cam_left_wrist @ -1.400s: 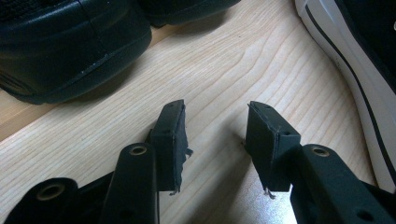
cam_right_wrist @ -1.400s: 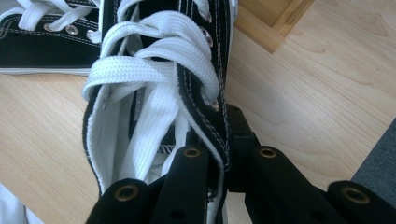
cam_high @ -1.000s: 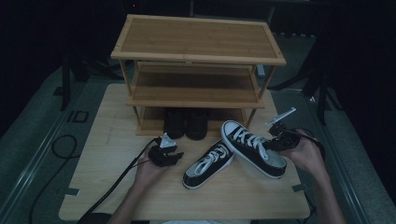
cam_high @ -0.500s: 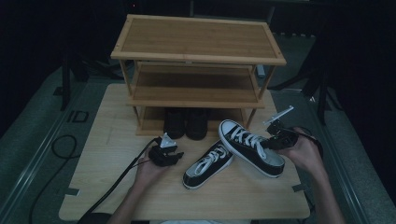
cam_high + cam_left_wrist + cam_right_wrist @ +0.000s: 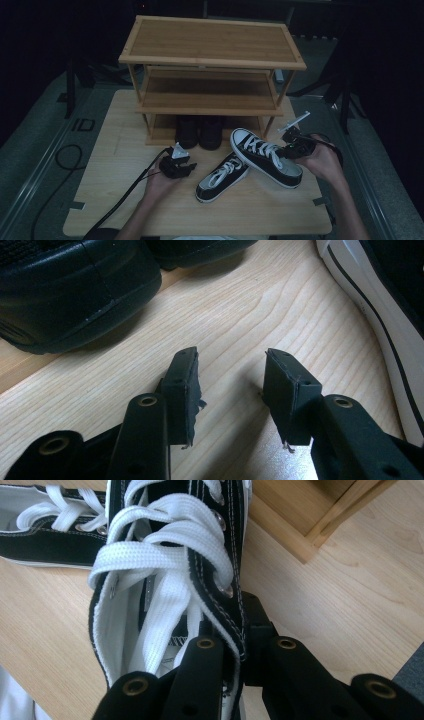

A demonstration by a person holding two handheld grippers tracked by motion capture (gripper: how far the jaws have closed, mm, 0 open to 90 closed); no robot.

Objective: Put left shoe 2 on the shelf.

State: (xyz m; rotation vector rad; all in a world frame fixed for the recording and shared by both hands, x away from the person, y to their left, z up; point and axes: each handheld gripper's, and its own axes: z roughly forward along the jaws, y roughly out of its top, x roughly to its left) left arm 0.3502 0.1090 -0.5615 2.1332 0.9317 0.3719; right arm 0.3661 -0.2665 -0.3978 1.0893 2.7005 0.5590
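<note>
Two sneakers (image 5: 267, 156) (image 5: 221, 177) are black with white laces, soles and toe caps. The boots (image 5: 199, 131) are plain black. Rack (image 5: 210, 45) and table (image 5: 115, 150) are pale wood-grain.

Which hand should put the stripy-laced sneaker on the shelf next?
Probably the right. The right gripper is already clamped on the side wall of the raised sneaker, close to the rack. The left gripper is open and empty over bare table.

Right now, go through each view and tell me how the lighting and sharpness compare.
High view: dim and soft, the surroundings fall to black, the shoe rack catches the most light. Left gripper view: bright and crisp on the table grain. Right gripper view: well lit, the sneaker laces sharp.
</note>
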